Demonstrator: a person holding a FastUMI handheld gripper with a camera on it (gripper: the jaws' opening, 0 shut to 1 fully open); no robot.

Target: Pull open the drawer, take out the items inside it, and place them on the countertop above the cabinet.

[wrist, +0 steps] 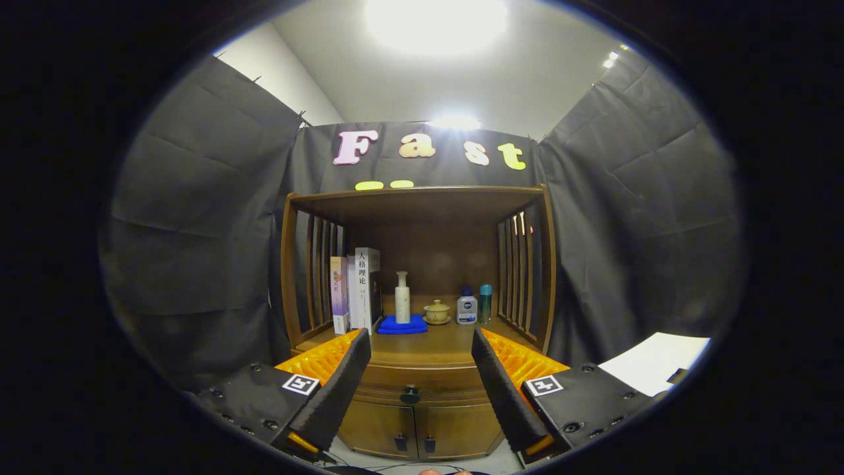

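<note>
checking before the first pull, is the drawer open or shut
Shut. The drawer front sits flush with the cabinet under the countertop, its knob untouched. The gripper fingers are open, short of it.

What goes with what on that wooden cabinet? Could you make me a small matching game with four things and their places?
Things:
1. books
2. tall white bottle
3. drawer knob
4. small lidded cup

Places:
A. between the open tongs, on the shut drawer
B. upright on the blue cloth
C. against the left slatted side
D. between the blue cloth and the two small bottles

Pairs: 1-C, 2-B, 3-A, 4-D
</note>
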